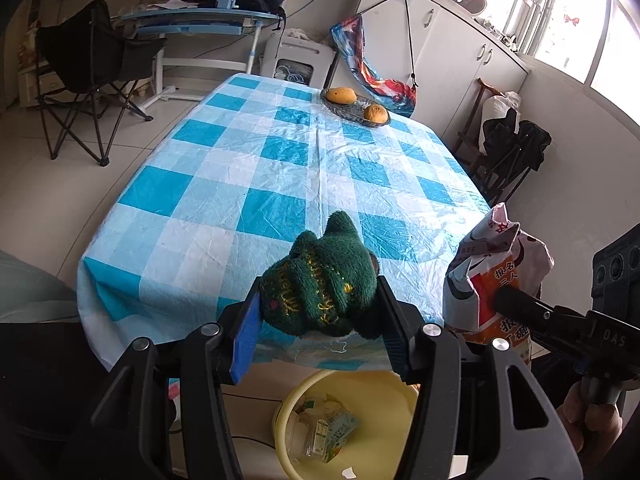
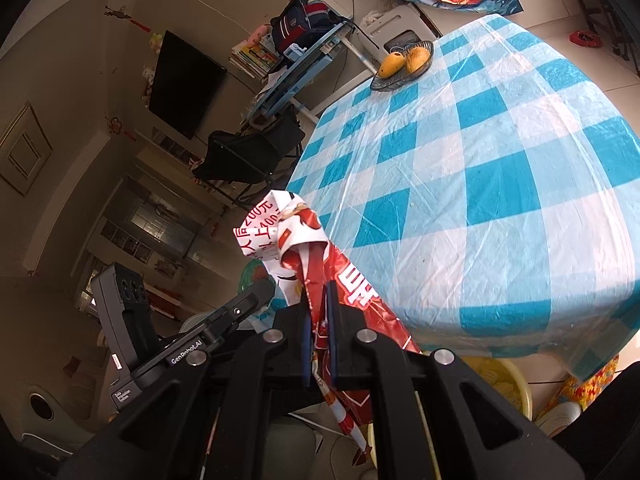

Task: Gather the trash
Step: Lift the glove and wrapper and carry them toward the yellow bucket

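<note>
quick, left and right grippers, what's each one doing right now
left gripper: closed on a green plush toy, over the yellow basin.
right gripper: shut on a crumpled red and white paper flyer.

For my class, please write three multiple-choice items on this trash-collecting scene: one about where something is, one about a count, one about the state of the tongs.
1. Where is the yellow basin?
A. On the table
B. On the floor below the table's near edge
C. On the folding chair

2. How many yellow fruits lie in the dish?
A. One
B. Two
C. Four

3. What are the right tongs doing?
A. Standing open with nothing between them
B. Gripping a fruit
C. Shut on the crumpled printed paper

Answers:
1 B, the basin shows under the checked tablecloth's overhang, with litter inside.
2 B, both views show two fruits.
3 C, the pads pinch the red-and-white paper; the left tongs hold the green cloth.
</note>
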### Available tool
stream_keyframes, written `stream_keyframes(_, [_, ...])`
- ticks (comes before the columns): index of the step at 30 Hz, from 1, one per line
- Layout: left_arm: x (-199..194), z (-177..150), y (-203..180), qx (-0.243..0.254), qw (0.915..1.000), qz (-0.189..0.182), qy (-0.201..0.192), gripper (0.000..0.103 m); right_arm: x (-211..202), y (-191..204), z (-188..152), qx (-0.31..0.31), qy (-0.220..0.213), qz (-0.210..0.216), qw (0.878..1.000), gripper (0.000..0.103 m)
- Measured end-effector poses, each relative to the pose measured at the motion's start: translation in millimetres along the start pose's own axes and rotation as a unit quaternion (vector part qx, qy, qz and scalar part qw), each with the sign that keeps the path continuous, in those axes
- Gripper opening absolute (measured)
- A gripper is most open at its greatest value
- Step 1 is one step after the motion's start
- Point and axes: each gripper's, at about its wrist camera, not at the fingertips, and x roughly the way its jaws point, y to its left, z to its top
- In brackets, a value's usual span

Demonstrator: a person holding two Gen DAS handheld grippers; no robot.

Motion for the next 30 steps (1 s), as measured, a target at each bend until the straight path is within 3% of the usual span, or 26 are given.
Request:
stream_keyframes(11, [-12.7, -15.5, -7.2, 0.016, 0.9999, -0.005, 0.004, 0.051, -10.8, -6.9, -24.5, 0.035, 0.010, 0.004, 0.999, 0.007])
stream_keyframes(30, [-22.1, -23.3, -9.2, 0.021, 0.9998, -0.006, 0.004, 0.052, -3.8, -0.4, -36.5, 0.021, 0.030, -0.018, 0.999, 0.008])
